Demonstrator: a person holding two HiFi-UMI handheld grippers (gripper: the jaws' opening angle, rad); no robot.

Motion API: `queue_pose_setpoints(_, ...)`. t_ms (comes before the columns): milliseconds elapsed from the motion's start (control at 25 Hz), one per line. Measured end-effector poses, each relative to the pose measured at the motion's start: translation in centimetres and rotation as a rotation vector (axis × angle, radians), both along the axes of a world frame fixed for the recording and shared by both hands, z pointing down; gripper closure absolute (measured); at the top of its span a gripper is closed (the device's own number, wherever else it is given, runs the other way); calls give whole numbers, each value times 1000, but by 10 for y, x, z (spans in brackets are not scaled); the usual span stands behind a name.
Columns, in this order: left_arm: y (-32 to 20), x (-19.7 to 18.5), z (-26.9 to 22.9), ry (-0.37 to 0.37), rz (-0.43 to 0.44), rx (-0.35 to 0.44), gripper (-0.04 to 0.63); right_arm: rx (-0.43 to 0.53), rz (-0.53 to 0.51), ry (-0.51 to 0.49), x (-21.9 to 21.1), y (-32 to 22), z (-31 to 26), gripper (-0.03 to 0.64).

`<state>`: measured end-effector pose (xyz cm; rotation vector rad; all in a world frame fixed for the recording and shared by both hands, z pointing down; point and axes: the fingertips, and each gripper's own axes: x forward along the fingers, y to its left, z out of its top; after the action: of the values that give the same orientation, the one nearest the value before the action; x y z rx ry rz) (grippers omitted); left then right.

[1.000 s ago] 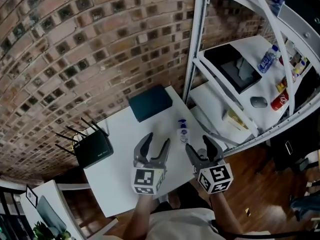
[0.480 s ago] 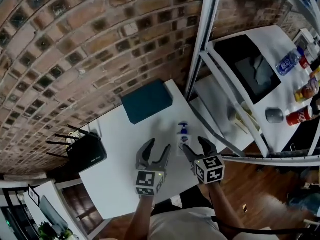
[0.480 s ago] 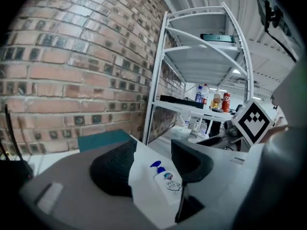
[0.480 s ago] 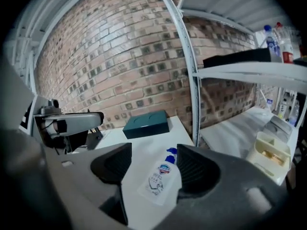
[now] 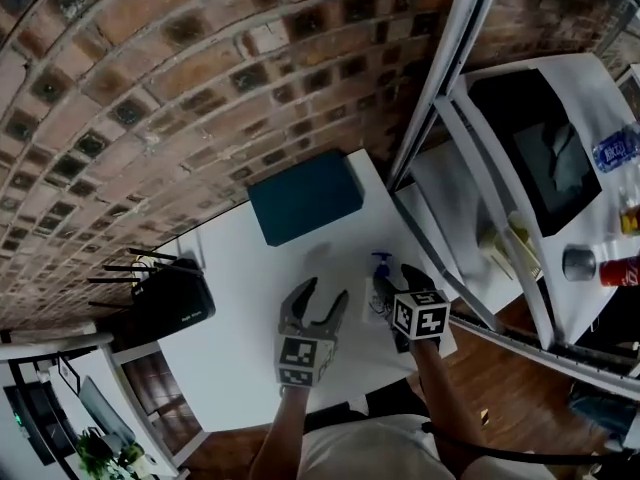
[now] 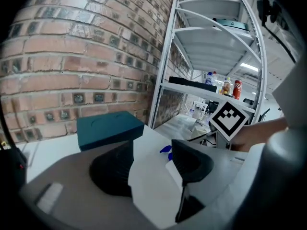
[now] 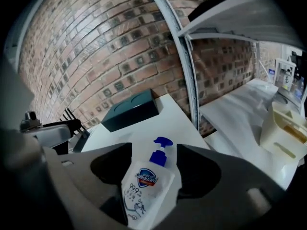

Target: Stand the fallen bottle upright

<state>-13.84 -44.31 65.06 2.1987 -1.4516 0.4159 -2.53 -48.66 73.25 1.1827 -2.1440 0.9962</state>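
A white pump bottle (image 7: pixel 146 183) with a blue pump head lies on its side on the white table (image 5: pixel 240 298), pump pointing away from me. My right gripper (image 5: pixel 397 279) is open. Its two jaws stand on either side of the bottle's body (image 5: pixel 379 284), and the pads do not visibly press on it. To its left my left gripper (image 5: pixel 323 293) hangs open over bare table with nothing between its fingers. In the left gripper view only the blue pump (image 6: pixel 166 150) shows past the gripper (image 6: pixel 151 150), with the right gripper's marker cube behind it.
A dark teal box (image 5: pixel 305 196) lies at the table's far side by the brick wall. A black router (image 5: pixel 170 303) with antennas sits at the left. A white metal shelf rack (image 5: pixel 440 98) stands close on the right, its shelves holding bottles and a can (image 5: pixel 620 270).
Both grippers have sunk toward the table. The right gripper has come down over the lying bottle, which now sits between its jaws. The bottle itself has not moved.
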Motion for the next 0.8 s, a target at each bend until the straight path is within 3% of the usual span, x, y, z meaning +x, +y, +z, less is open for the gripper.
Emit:
queue_pose_setpoints(240, -3, -5, 13, 9, -24, -24, 328, -92, 16, 49, 1, -7, 33, 334)
queue_pose_setpoints(440, -3, -7, 17, 12, -32, -40, 328, -174, 16, 43, -5, -10, 44, 460)
queue_pose_setpoints(800, -2, -12, 4, 21, -47, -42, 328, -292, -105, 37, -14, -10, 50, 466)
